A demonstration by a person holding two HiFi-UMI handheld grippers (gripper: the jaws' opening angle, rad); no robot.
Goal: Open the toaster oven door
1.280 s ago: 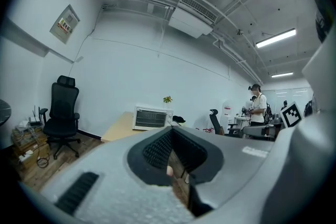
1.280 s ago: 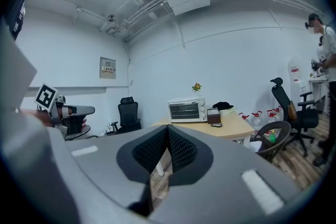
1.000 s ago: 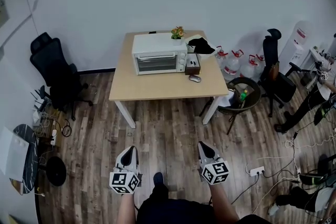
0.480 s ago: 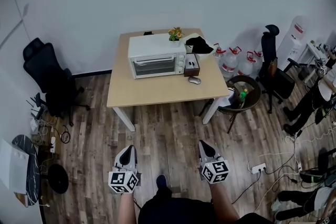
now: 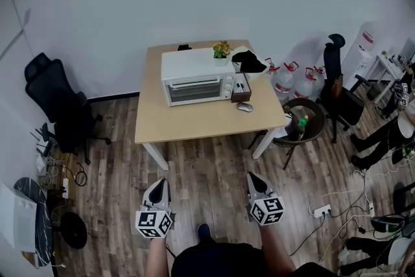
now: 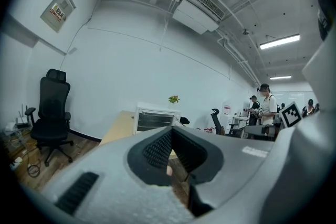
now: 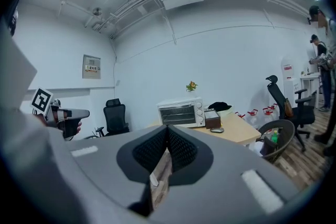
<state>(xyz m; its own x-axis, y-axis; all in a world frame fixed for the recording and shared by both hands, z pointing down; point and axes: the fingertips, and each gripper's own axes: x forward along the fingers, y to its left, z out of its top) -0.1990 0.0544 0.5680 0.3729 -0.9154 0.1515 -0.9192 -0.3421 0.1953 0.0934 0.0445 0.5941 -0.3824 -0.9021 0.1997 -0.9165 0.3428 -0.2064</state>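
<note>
Standing well back from the table (image 5: 194, 123), so as far as I can tell the actual job hasn't started. Both tools are carried low and close in front of the body, pointing forward over the wood floor (image 5: 207, 165). That reads to me as a carrying pose for the walk-up, not a reach. The left gripper (image 5: 158, 186) has its jaws closed tip to tip with nothing between them. The right gripper (image 5: 253, 178) is the same, pinched together and empty. Makes sense, since there's nothing to grab until the door is in range.

The toaster oven (image 5: 196, 82) sits toward the back of the table near the wall, with its glass door (image 5: 193, 91) shut and facing the person. There's a little plant (image 5: 222, 48) on top at its right end and a brown box (image 5: 241, 87) just beside it. The oven is well apart from both grippers, roughly straight ahead between them. My guess is the next bit is just closing that gap, then spreading one pair of jaws for the handle, which is too small to make out from here.
</note>
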